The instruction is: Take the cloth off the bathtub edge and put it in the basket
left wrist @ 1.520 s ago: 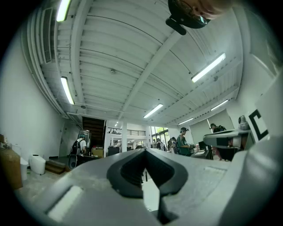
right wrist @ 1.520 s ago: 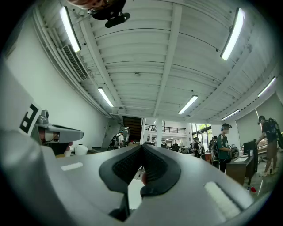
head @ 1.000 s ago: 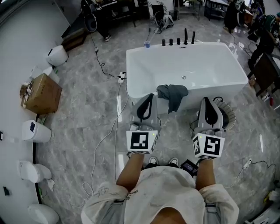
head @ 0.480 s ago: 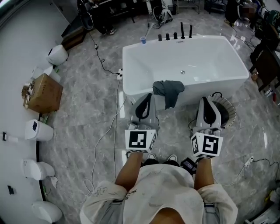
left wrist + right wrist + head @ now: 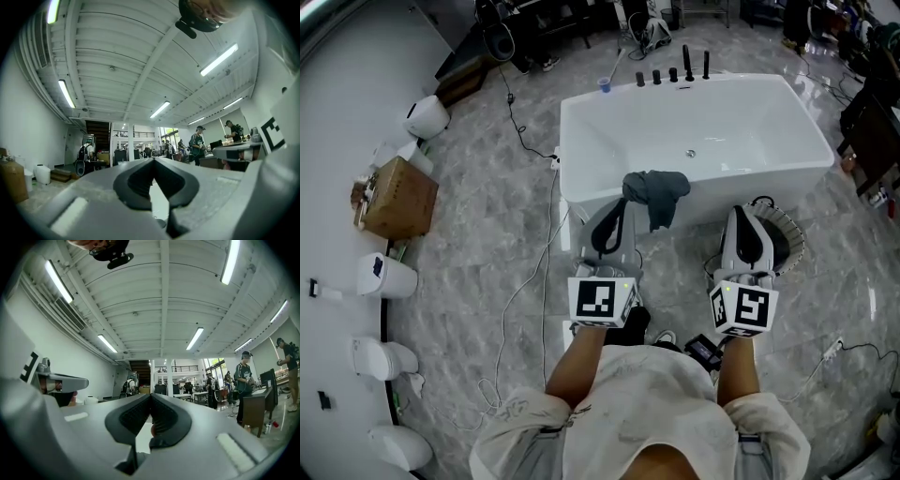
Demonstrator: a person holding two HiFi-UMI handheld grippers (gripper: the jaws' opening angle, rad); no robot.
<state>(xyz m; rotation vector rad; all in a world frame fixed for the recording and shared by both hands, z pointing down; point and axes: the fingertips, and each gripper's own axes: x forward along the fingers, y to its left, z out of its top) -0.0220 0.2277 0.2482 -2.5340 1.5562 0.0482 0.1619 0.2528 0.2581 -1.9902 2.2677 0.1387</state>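
Observation:
A dark grey cloth (image 5: 656, 192) hangs over the near edge of the white bathtub (image 5: 574, 150). My left gripper (image 5: 617, 204) is just left of the cloth, short of the tub's edge, shut and empty. My right gripper (image 5: 748, 214) is level with it on the right, also shut and empty. A round light basket (image 5: 789, 246) stands on the floor by the tub, partly hidden behind the right gripper. The left gripper view shows the left gripper (image 5: 153, 160) with its jaws met, and the right gripper view shows the right gripper (image 5: 151, 395) the same; both look out over a hall.
Black taps (image 5: 673, 73) and a blue cup (image 5: 605, 85) stand on the tub's far rim. A cardboard box (image 5: 396, 199) and white toilets (image 5: 386, 277) line the left wall. Cables (image 5: 525, 281) run over the grey marble floor. People (image 5: 200, 143) stand far off.
In the head view the tub and cloth have slid a little up and to the left while I step forward. Both grippers stay shut and side by side.

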